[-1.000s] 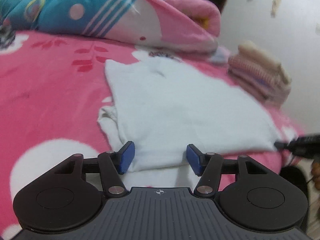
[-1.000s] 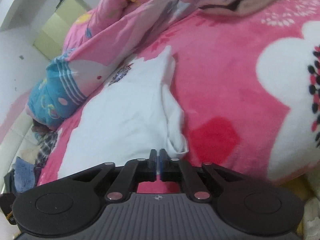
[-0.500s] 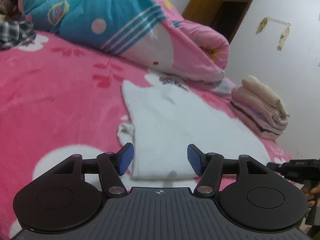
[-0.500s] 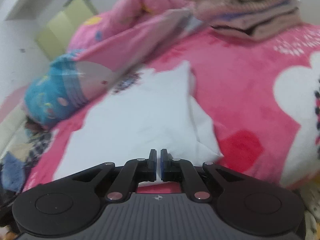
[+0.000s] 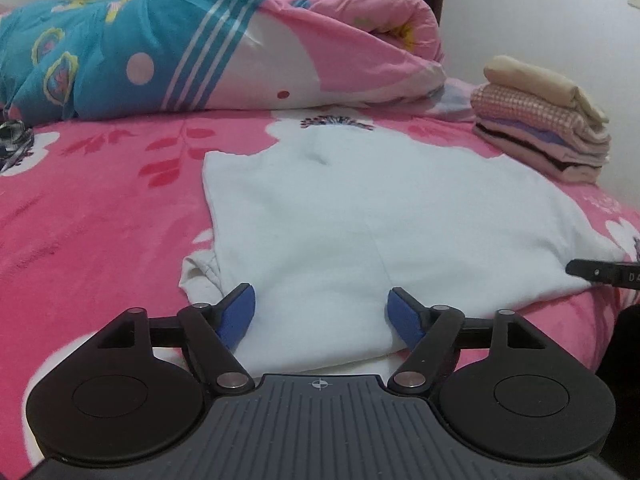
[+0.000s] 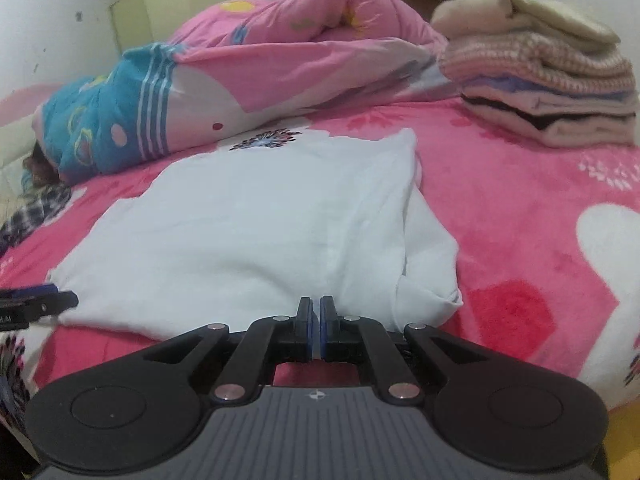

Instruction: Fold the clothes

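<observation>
A: Fingers first: the left gripper [image 5: 321, 312] has its blue pads [image 5: 239, 316] apart and opening wider over the near hem of the white garment [image 5: 380, 220], pressing on nothing. The right gripper [image 6: 316, 330] has its jaws drawn together at the hem with nothing visibly pinched between them.

B: And the scene, from the biggest thing down?

A: A bed under a pink floral blanket [image 5: 100, 208], a rolled pink-and-teal quilt [image 5: 200, 48] along its far side. The garment lies flat mid-bed, its sides tucked in, likely so the next fold runs lengthwise. Far right, a stack of folded clothes [image 5: 544, 128], probably parked there as finished work.

B: Any baskets or bins?

A: None in view; the stack sits straight on the blanket. Both grippers at the near edge suggests a bottom-up fold is being lined up.
</observation>
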